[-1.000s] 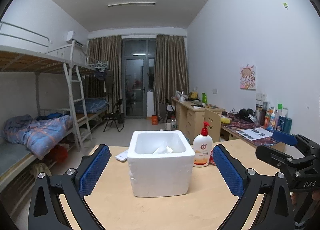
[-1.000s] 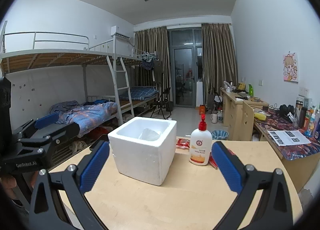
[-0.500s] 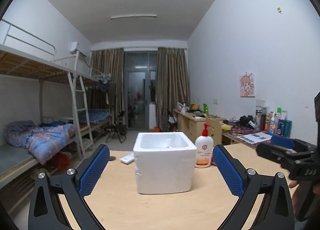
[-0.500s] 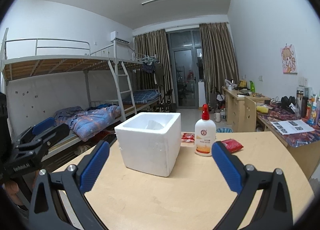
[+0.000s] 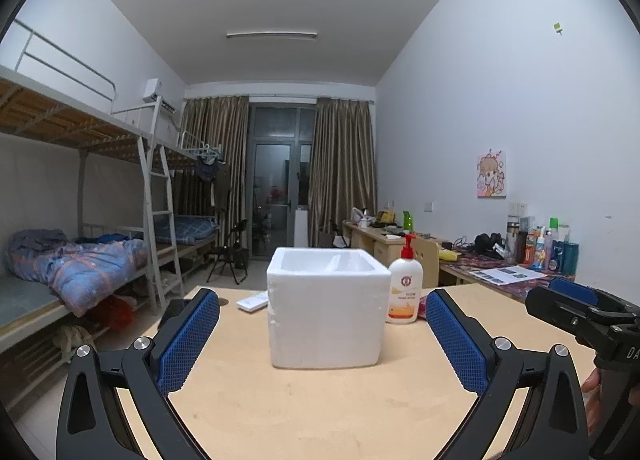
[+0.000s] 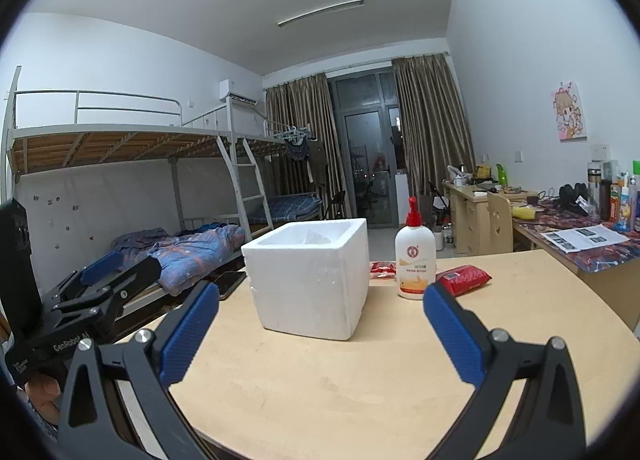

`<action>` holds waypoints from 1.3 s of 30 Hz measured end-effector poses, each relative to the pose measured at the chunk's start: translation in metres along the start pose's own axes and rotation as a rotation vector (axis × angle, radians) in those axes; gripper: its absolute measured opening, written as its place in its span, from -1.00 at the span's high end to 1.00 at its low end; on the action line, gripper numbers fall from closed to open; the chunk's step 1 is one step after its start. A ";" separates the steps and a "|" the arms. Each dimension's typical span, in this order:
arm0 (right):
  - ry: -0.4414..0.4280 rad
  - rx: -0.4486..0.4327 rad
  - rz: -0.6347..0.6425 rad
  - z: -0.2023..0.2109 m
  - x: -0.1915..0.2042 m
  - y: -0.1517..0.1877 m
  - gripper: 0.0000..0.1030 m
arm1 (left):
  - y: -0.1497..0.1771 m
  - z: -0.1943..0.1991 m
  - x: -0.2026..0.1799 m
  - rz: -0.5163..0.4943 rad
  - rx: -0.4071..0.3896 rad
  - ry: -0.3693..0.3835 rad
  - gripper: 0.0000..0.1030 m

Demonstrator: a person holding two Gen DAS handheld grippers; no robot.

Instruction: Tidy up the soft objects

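A white foam box (image 5: 326, 312) (image 6: 310, 280) stands open-topped in the middle of the round wooden table (image 5: 320, 412) (image 6: 380, 380). Behind it, to the right, lie a red soft pack (image 6: 464, 279) and a smaller red packet (image 6: 382, 268), flat on the table. My left gripper (image 5: 322, 340) is open and empty, low over the near table edge and facing the box. Open and empty too, my right gripper (image 6: 320, 334) sits right of the left one, with the box ahead and slightly left. Each gripper shows at the other view's edge.
A white pump bottle (image 5: 405, 286) (image 6: 415, 256) stands right of the box. A white remote (image 5: 252, 302) and a dark phone (image 6: 229, 283) lie at the table's far left. Bunk beds (image 6: 140, 180) line the left wall, cluttered desks (image 6: 560, 228) the right.
Both cameras have dropped lower and tilted up, so the box's inside is now mostly hidden. Both grippers stay open and empty.
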State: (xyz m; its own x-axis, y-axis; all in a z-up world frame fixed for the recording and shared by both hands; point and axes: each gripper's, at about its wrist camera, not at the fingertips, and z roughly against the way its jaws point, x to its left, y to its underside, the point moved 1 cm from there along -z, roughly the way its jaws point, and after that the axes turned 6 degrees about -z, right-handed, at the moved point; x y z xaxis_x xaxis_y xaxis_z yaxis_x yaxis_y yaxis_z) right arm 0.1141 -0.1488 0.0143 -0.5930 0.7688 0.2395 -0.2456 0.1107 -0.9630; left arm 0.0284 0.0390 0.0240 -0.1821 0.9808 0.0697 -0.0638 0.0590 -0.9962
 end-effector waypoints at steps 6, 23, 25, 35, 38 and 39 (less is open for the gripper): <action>-0.002 -0.001 0.040 0.005 0.009 0.018 -1.00 | 0.020 0.006 0.005 0.013 0.049 0.010 -0.99; -0.016 -0.012 0.031 0.038 0.034 0.041 -1.00 | 0.036 0.069 -0.001 -0.043 0.012 0.072 -1.00; -0.021 -0.014 0.025 0.036 0.032 0.042 -1.00 | 0.037 0.067 -0.004 -0.050 0.021 0.076 -0.99; 0.006 -0.001 -0.006 0.038 0.019 0.042 -1.00 | 0.032 0.066 -0.012 -0.038 0.041 0.102 -0.99; 0.006 -0.001 -0.006 0.041 0.019 0.043 -1.00 | 0.031 0.064 -0.014 -0.041 0.044 0.105 -1.00; 0.006 0.001 -0.004 0.042 0.018 0.043 -1.00 | 0.031 0.065 -0.015 -0.039 0.043 0.108 -0.99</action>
State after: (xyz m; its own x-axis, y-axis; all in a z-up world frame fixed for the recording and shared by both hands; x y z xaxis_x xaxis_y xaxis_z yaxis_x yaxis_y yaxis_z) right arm 0.0608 -0.1562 -0.0180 -0.5876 0.7717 0.2431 -0.2491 0.1134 -0.9618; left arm -0.0342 0.0143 -0.0047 -0.0725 0.9923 0.1005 -0.1113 0.0921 -0.9895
